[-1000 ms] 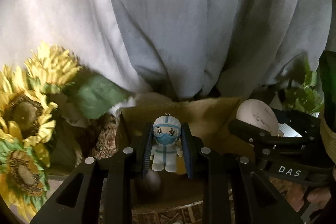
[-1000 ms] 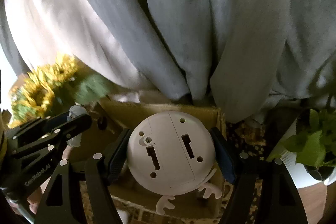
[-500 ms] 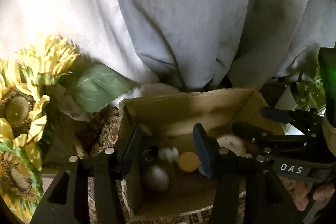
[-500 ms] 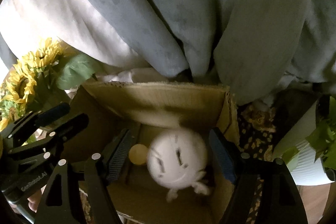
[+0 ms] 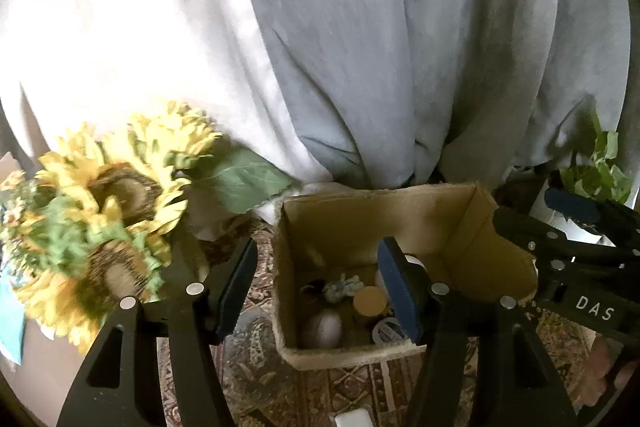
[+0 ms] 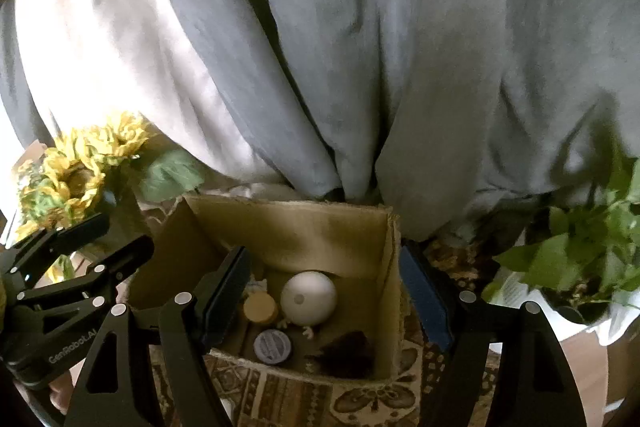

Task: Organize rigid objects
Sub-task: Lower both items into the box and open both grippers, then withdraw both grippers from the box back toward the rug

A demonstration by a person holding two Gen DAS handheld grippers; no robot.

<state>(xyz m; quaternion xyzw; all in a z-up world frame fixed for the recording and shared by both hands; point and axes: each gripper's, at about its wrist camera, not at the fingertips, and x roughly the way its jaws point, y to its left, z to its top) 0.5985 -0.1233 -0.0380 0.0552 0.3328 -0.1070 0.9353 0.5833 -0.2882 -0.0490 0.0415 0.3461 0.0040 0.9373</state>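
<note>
An open cardboard box (image 5: pixel 460 223) (image 6: pixel 288 227) stands on a patterned cloth. Inside lie the white round toy (image 6: pixel 308 298), a small blue-and-white figurine (image 5: pixel 342 287), a yellow-lidded jar (image 5: pixel 370 301) (image 6: pixel 261 308), a grey round lid (image 6: pixel 273 345), an egg-shaped object (image 5: pixel 323 327) and a dark fuzzy thing (image 6: pixel 348 349). My left gripper (image 5: pixel 318 291) is open and empty above the box's front left. My right gripper (image 6: pixel 324 295) is open and empty above the box. Each gripper shows at the edge of the other's view.
Artificial sunflowers (image 5: pixel 108 211) (image 6: pixel 76 175) stand left of the box. A green potted plant (image 6: pixel 580 251) (image 5: pixel 600 163) stands at the right. A grey curtain (image 6: pixel 360 47) hangs behind. A small white object (image 5: pixel 352 419) lies on the cloth in front.
Both grippers opened and let go: the figurine and the white round toy dropped into the box. Both grippers then pulled back and up from the box.
</note>
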